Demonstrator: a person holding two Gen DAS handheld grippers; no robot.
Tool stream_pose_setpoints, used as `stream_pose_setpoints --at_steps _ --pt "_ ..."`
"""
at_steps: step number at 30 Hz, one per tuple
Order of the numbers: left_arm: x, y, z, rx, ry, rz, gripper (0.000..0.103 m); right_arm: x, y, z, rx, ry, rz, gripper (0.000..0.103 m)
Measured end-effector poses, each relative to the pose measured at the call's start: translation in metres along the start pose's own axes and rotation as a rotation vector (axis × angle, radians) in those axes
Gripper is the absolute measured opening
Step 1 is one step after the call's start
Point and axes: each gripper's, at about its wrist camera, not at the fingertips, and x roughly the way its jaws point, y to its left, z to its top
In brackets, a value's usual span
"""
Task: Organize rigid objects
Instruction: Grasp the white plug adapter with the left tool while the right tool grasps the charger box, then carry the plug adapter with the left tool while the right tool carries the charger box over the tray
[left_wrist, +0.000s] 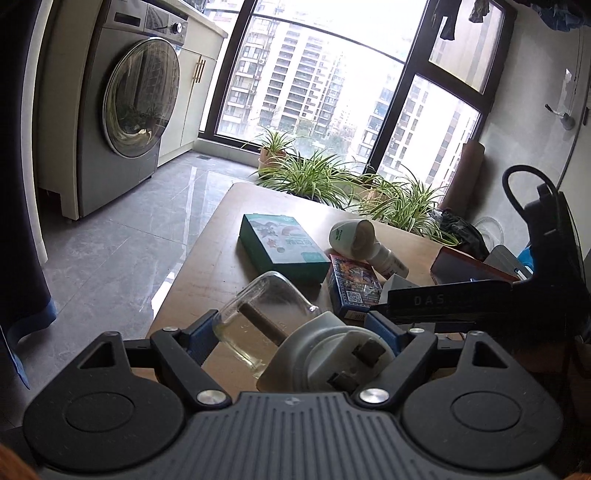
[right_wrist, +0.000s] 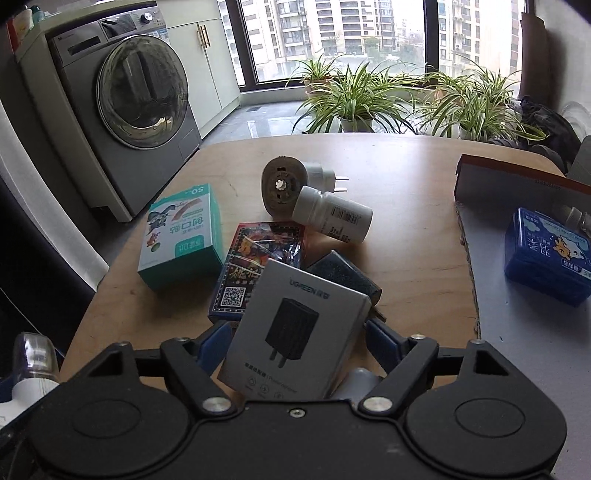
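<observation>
My left gripper is shut on a plug-in device with a clear glass bottle and a white plug base, held over the near edge of the wooden table. My right gripper is shut on a grey UGREEN charger box, held upright. On the table lie a green bandage box, a dark card box with a QR code, a dark blue speckled block, a white pill bottle and a white plug-in device.
A flat cardboard tray at the right holds a blue box. The right gripper's body crosses the right of the left wrist view. A washing machine stands at the left, potted plants behind the table.
</observation>
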Motion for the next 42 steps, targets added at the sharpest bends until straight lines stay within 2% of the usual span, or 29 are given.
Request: stream_pose_setpoints --at_steps 2,7,8,17,22,34,42 --pt "0.0 -0.002 0.0 0.007 0.001 -0.004 0.086 -0.005 0.0 0.0 -0.006 -0.006 0.013 0.077" --pt "-0.004 -0.009 0.001 0.015 -0.005 -0.02 0.086 -0.034 -0.011 0.0 0.005 -0.068 0.055 0.075" --pt "-0.005 -0.011 0.001 0.015 -0.007 -0.021 0.086 -0.044 -0.015 0.0 0.005 -0.086 0.062 0.071" --pt "-0.009 -0.044 0.006 0.042 -0.012 -0.086 0.086 -0.112 -0.059 -0.006 0.026 -0.197 0.058 0.07" --pt "-0.005 -0.073 0.01 0.072 -0.008 -0.139 0.086 -0.141 -0.088 -0.012 0.038 -0.242 0.023 0.071" --pt "0.025 -0.174 0.011 0.179 0.013 -0.288 0.086 -0.191 -0.193 -0.035 0.134 -0.294 -0.161 0.071" --pt "0.047 -0.224 0.007 0.228 0.027 -0.31 0.086 -0.192 -0.232 -0.047 0.178 -0.287 -0.182 0.071"
